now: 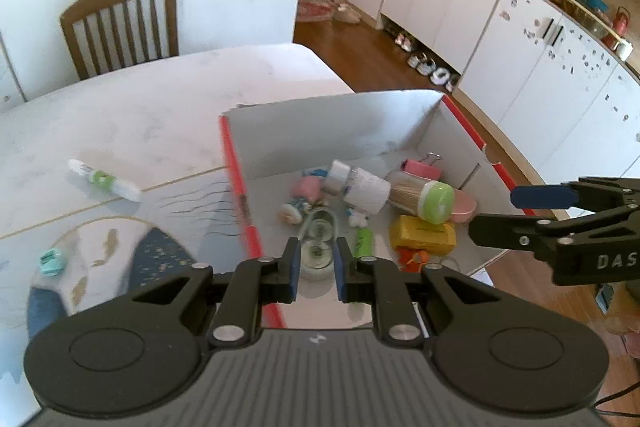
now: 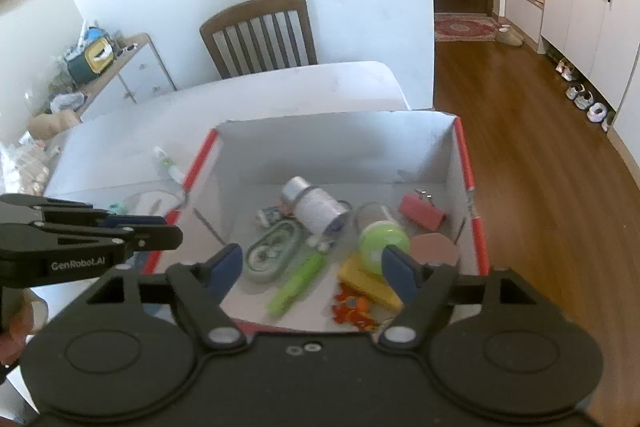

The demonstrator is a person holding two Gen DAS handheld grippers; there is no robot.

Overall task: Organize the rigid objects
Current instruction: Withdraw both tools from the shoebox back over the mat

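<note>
A white cardboard box (image 1: 320,131) with red edges stands on the table. Inside lie a green-lidded toothpick jar (image 1: 436,203), a white roll (image 1: 368,187), a pink clip (image 1: 420,169), a yellow pack (image 1: 424,235), a green tube (image 1: 363,241) and an oval clear case (image 1: 318,247). My left gripper (image 1: 317,267) hovers over the box's near left corner, shut and holding nothing. My right gripper (image 2: 312,267) stands open above the box's near side, over the green tube (image 2: 296,285) and beside the jar (image 2: 380,243), nothing between its pads. A white tube (image 1: 104,181) and a teal clip (image 1: 51,261) lie outside the box.
A round patterned mat (image 1: 120,255) lies left of the box, under the teal clip. A wooden chair (image 2: 260,31) stands at the table's far side. White cabinets (image 1: 520,59) and wood floor lie to the right. The box hangs slightly over the table's right edge.
</note>
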